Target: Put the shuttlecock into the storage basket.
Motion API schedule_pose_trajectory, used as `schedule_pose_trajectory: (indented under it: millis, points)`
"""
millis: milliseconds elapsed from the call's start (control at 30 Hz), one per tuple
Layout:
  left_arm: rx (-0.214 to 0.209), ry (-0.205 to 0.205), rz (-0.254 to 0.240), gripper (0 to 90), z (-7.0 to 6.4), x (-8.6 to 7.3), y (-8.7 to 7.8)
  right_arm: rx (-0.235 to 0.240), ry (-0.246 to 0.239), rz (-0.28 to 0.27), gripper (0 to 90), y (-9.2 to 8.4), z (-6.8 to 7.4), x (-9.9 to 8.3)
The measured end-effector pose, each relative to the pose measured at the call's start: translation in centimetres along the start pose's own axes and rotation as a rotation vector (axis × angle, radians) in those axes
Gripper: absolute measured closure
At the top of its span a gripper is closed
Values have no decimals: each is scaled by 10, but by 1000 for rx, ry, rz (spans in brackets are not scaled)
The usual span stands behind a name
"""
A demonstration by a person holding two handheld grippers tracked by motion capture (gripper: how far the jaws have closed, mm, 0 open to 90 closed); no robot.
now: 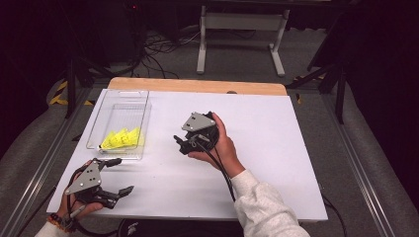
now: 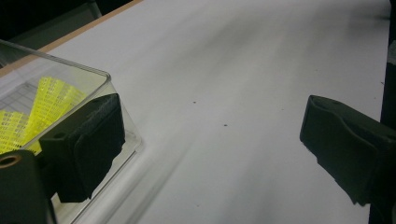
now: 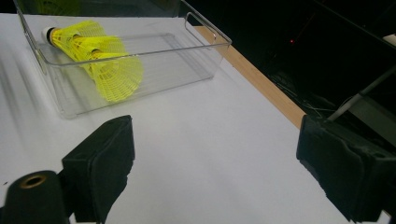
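High view: white table (image 1: pixel 276 163) w/ a wooden strip along its far edge, dark floor and cables behind. Clear plastic bin (image 1: pixel 118 126) sits left of centre frame; yellow shuttlecocks (image 1: pixel 121 139) lie in its near end. Left gripper (image 1: pixel 117 176) at lower left, grey plate on top, held in the left hand (image 1: pixel 74 207), jaws spread wide, nothing between them; upper jaw just beside the bin's near edge. Right gripper (image 1: pixel 181 142) mid-frame, gripped by the right hand (image 1: pixel 225 150), white sleeve coming up from the bottom; it points left toward the bin, clear of it. Cable trails down along the forearm.

Left gripper view: both black jaws far apart, left one low-left, right one at the right edge, bare table betw. them. Bin corner at upper left, yellow shuttlecock skirts seen thru the wall; left jaw overlaps the bin corner in frame, contact can't be told.

Right gripper view: jaws apart again, empty. Bin at upper left, shuttlecocks lying on their sides inside, skirts fanned toward the camera. Wooden edge runs diagonally at upper right.
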State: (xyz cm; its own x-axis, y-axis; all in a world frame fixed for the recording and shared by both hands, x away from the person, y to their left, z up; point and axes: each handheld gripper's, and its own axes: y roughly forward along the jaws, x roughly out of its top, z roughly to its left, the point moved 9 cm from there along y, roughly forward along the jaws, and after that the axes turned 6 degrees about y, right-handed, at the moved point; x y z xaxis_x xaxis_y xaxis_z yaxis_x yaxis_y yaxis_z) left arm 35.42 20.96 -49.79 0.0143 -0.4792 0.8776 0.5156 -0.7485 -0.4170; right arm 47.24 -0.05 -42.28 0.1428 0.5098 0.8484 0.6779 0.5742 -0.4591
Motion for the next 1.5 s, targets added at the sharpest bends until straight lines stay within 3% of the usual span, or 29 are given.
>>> schedule_pose_trajectory:
  millis: [767,1167,1500]
  points:
    - [3,-1,3,73,0,0,1,-53,13,-11,124,-23,-15,-12]
    - [1,3,11,73,1,-1,1,-91,-13,7,122,-37,-26,-23]
    - [2,3,12,72,1,-1,1,-106,8,-1,117,-47,-35,-33]
